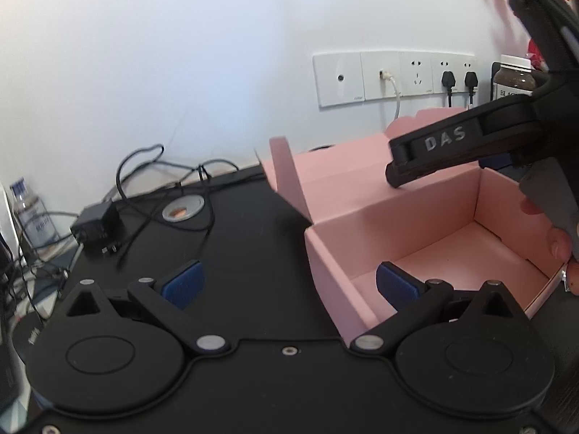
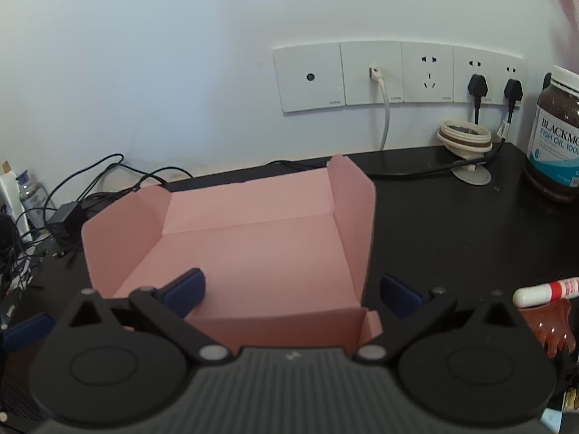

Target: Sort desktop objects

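Currently, both the left hand-held gripper and right hand-held gripper are hovering spread apart, empty, over the pink box sitting near the desk rear edge.

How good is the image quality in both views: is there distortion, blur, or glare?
Left wrist view: strong fisheye bending; the row of white wall sockets tilts, and the black cables look slightly soft. Right wrist view: the same curvature, dark corners, even soft light without glare; the open pink cardboard box is fairly sharp.
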A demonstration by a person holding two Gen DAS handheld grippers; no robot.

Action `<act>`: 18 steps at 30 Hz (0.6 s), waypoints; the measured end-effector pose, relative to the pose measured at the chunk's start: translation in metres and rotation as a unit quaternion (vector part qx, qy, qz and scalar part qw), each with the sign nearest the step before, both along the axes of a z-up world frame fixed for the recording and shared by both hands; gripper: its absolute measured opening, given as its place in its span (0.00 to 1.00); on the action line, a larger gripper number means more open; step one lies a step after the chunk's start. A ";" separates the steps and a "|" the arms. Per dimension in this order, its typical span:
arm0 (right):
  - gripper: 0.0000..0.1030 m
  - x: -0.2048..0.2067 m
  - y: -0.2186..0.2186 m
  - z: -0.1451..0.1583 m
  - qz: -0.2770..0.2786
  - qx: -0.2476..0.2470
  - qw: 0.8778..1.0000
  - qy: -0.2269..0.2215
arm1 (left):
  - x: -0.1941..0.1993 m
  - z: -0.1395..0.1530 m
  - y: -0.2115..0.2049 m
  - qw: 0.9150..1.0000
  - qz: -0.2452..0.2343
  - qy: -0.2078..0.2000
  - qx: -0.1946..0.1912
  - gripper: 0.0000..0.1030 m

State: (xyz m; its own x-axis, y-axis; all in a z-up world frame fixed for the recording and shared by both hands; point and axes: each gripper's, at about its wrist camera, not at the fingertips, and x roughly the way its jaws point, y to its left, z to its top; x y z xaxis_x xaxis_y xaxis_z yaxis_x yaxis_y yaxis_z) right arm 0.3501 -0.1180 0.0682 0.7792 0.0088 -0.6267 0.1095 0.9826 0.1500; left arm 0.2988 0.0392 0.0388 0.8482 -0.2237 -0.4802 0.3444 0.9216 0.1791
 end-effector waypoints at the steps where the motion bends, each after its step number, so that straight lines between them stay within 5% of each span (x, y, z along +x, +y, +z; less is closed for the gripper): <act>1: 0.99 -0.001 0.001 0.000 0.000 -0.004 1.000 -0.002 | -0.001 0.001 -0.001 1.000 0.001 -0.006 0.002 1.00; 10: 0.99 0.001 -0.008 -0.003 0.003 0.019 1.000 -0.002 | -0.003 0.009 0.006 0.999 -0.007 -0.013 -0.036 1.00; 18: 0.99 0.002 -0.010 -0.005 0.006 0.022 1.000 -0.006 | 0.004 -0.001 -0.002 1.000 0.005 0.005 0.000 1.00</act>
State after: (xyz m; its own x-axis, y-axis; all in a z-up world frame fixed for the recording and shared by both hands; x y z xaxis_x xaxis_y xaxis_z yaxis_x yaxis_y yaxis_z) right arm 0.3525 -0.1284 0.0637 0.7863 0.0455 -0.6162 0.0958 0.9762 0.1943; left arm 0.3025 0.0372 0.0376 0.8461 -0.2149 -0.4878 0.3362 0.9253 0.1756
